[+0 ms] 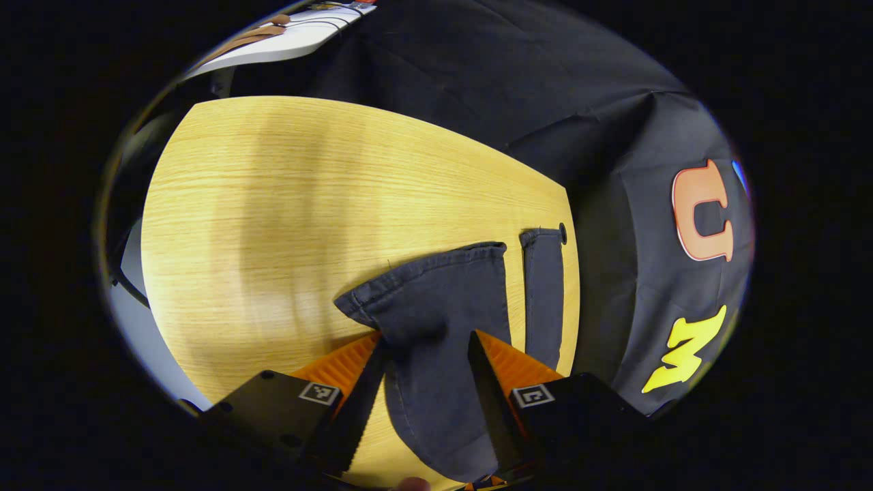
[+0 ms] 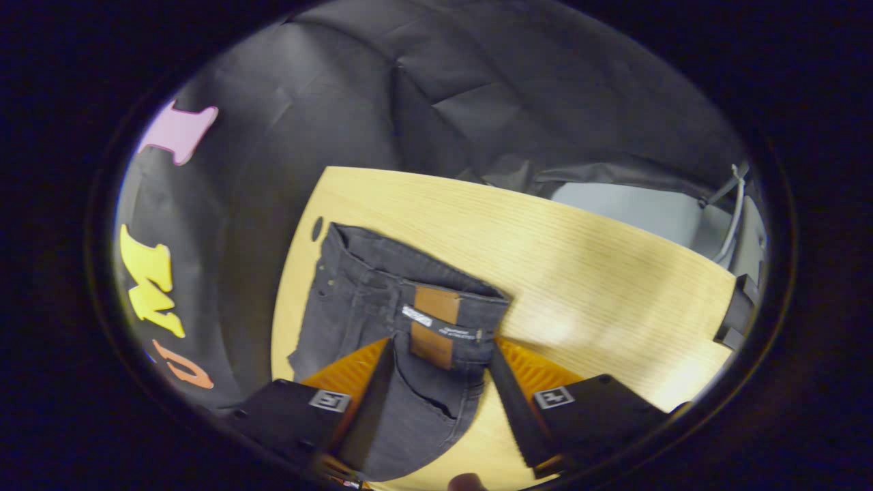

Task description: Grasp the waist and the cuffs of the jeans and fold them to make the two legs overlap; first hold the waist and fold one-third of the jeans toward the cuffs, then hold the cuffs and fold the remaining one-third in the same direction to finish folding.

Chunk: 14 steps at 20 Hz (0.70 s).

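Dark grey denim jeans flat on the pale wood-grain table, long axis crosswise between the two grippers. In the left gripper view, hemmed cuffs pointing toward 12 o'clock, nearer leg between the spread left gripper fingers. In the right gripper view, waistband toward 1 o'clock, tan leather waist patch with a white tag, writing too small to read, between the spread right gripper fingers.
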{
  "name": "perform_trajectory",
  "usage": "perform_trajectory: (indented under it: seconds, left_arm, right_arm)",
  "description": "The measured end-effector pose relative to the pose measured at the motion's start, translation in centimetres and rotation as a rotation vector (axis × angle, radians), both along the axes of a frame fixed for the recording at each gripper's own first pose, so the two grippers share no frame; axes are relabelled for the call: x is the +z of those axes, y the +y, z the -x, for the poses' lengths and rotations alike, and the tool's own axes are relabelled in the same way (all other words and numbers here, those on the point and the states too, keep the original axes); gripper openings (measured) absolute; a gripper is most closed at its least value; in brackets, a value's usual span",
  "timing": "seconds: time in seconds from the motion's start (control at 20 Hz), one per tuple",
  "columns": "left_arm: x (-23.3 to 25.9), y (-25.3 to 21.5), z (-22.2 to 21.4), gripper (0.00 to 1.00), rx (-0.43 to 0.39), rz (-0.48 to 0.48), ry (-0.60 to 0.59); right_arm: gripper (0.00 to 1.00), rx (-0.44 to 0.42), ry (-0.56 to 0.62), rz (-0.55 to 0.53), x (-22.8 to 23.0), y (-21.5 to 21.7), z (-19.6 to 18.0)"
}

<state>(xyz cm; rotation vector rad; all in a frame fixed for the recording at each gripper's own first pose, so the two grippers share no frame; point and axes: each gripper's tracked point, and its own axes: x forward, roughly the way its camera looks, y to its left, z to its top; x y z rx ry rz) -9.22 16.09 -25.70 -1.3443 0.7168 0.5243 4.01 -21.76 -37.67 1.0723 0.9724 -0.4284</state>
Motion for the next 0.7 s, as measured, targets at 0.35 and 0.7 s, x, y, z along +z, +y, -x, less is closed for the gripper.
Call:
perform_trajectory:
  seconds: [0.35, 0.7]
  left_arm:
    - [-0.5, -0.6, -1.4, 0.08, -0.068, 0.028, 0.038]
    - [4.7, 0.2, -1.1, 0.03, -0.069, 0.031, 0.015]
  right_arm:
    - [0.16, -0.109, 0.063, -0.028, -0.1, -1.8, 1.5]
    - [0.01, -0.16, -0.043, -0.106, 5.2, -1.4, 2.5]
